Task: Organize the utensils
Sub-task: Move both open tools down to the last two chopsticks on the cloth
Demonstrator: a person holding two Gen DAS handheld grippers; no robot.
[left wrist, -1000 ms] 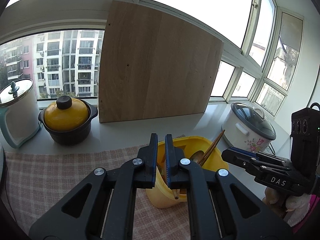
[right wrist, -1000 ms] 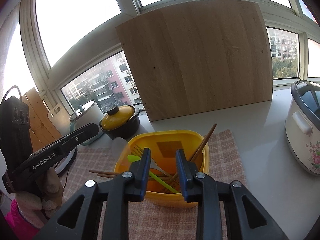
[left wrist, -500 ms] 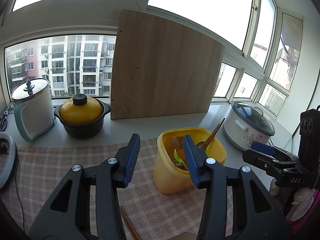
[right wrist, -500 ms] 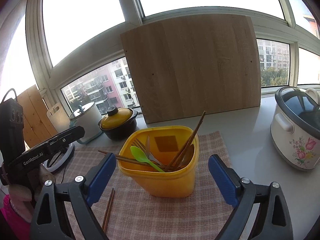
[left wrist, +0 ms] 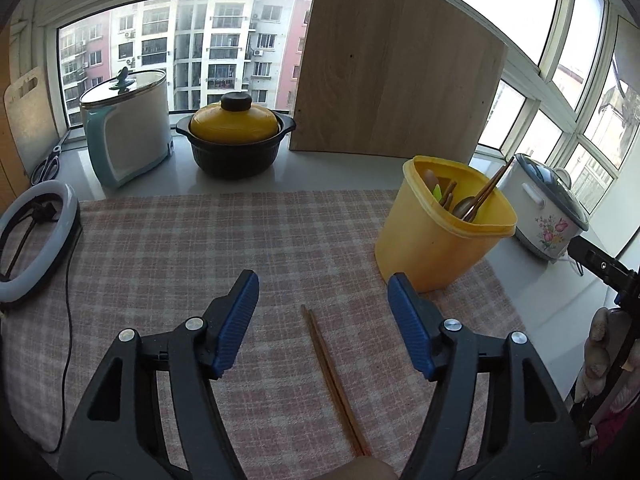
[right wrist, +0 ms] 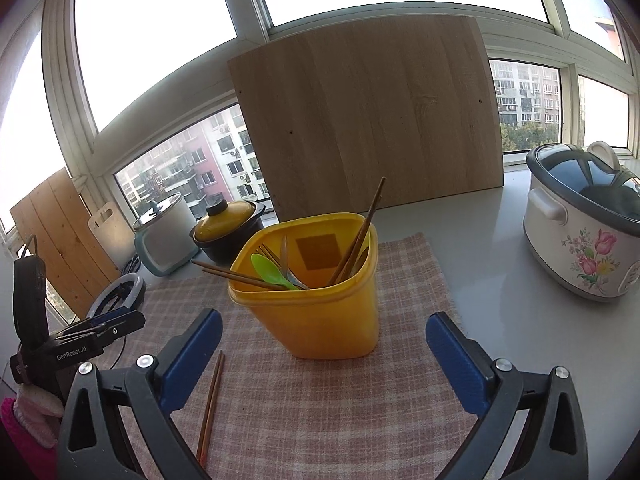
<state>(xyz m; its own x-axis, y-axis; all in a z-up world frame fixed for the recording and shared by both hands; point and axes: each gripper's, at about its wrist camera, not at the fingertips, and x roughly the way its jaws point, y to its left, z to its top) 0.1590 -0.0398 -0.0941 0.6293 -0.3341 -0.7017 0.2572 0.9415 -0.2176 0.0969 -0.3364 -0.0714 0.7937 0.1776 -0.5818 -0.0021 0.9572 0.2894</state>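
Observation:
A yellow plastic tub (right wrist: pixel 320 312) stands on the checked cloth (right wrist: pixel 320 408) and holds chopsticks, a green spoon (right wrist: pixel 269 269) and other utensils. It also shows in the left wrist view (left wrist: pixel 436 236) at the right. A pair of brown chopsticks (left wrist: pixel 334 380) lies loose on the cloth; in the right wrist view the pair (right wrist: pixel 210 400) lies left of the tub. My left gripper (left wrist: pixel 322 304) is open and empty above the loose chopsticks. My right gripper (right wrist: pixel 322 340) is open and empty, its jaws wide on either side of the tub.
A wooden board (left wrist: pixel 392 76) leans on the window. A yellow-lidded black pot (left wrist: pixel 235 140) and a white kettle (left wrist: pixel 128 124) stand at the back left. A ring light (left wrist: pixel 36 240) lies at the left. A floral slow cooker (right wrist: pixel 584 224) stands at the right.
Both grippers have opened wide and pulled back from the tub. The left gripper has swung left and down over the cloth, and the loose chopsticks now show between its jaws.

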